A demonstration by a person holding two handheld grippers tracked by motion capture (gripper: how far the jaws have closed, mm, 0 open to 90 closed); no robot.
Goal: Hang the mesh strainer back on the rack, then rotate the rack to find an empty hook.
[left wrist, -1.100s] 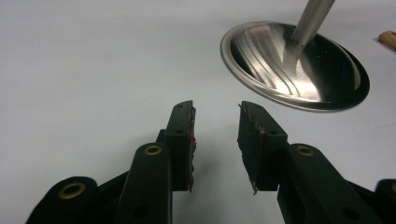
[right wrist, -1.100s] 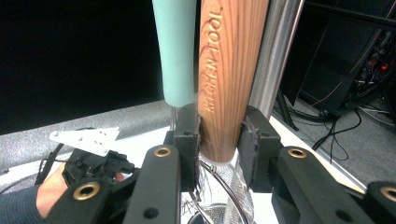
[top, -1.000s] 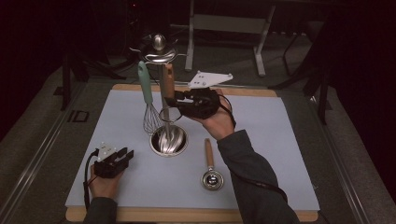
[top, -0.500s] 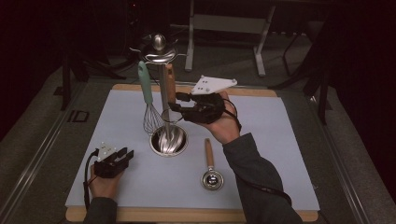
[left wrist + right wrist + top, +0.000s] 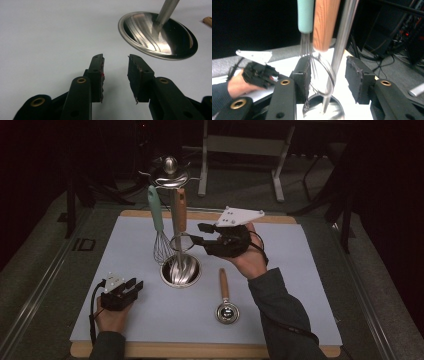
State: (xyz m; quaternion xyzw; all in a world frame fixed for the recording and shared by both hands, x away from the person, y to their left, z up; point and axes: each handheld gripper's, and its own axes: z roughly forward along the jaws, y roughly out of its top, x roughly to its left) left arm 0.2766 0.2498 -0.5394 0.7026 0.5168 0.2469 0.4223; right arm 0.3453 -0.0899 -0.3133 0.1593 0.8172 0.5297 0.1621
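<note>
Right gripper (image 5: 196,233) raised, jaws just opening, left gripper (image 5: 134,286) resting, jaws apart

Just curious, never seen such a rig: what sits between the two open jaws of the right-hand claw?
In the right gripper view, the stand's steel pole and a wire loop below the wooden handle lie between the right claw jaws.

**Bench and what lay on it**

A pale mat (image 5: 300,270) covered the wooden bench (image 5: 200,351). On the mat stood a steel utensil stand (image 5: 181,272) on its round base, and a wooden-handled measuring spoon (image 5: 225,300) lay flat just beside that base.
</note>
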